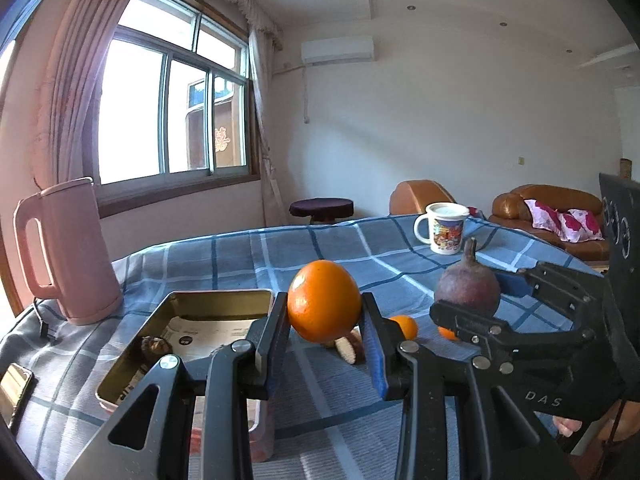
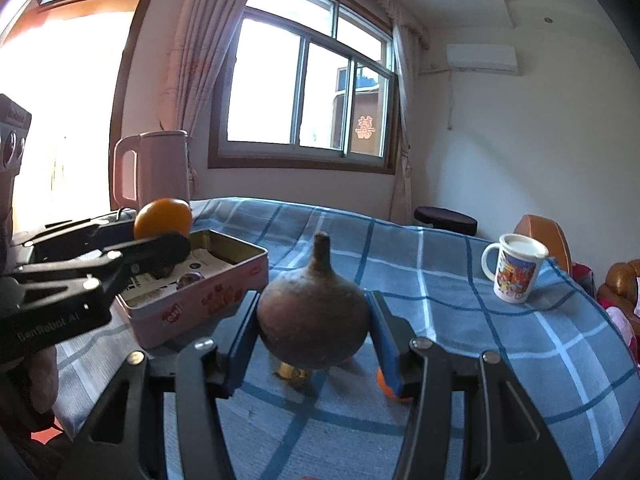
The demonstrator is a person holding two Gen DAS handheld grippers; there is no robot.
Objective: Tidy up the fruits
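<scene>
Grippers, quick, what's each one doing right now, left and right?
Left tool: closed on the round orange fruit, held above the table.
Right tool: closed on the dark reddish-brown bulb-shaped fruit with a stem, also lifted.

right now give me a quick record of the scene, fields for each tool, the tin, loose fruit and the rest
left tool: shut on orange, held above cloth
right tool: shut on purple fruit, stem up
tin: open, paper and small items inside
loose fruit: small orange on cloth
mug: upright, far right
kettle: pink, behind tin
</scene>
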